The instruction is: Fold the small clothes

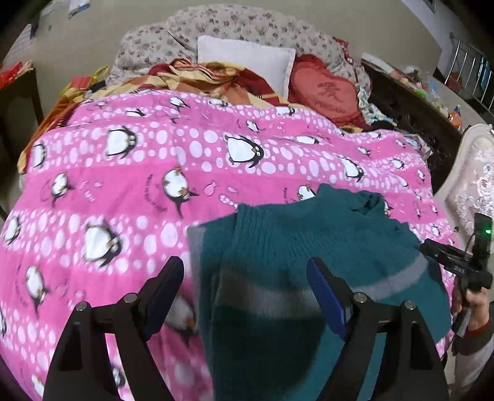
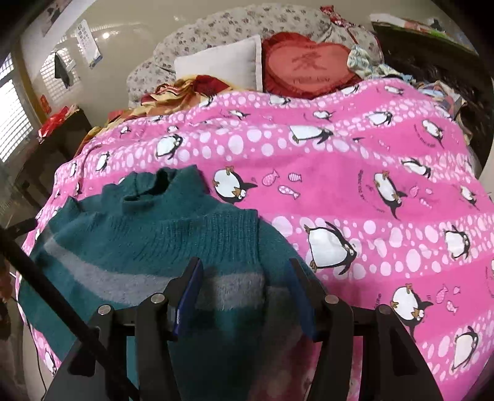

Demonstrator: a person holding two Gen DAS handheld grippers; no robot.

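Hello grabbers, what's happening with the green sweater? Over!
Left gripper open, right gripper open. Green sweater lies on the penguin blanket, sides folded in. Nothing blocking.

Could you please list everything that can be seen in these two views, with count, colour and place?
sweater: one, teal with a grey band, lying on the near part of the blanket, collar away from the cameras
blanket: one, pink with penguins, covering the bed
white pillow: one, at the head of the bed
heart cushion: one, red, beside the white pillow
floral quilt: one, grey-white, bunched behind the pillows
red and yellow cloth: one, crumpled beyond the blanket
left tongs: one, black with blue pads, open over the sweater
right tongs: one, black with blue pads, open over the sweater
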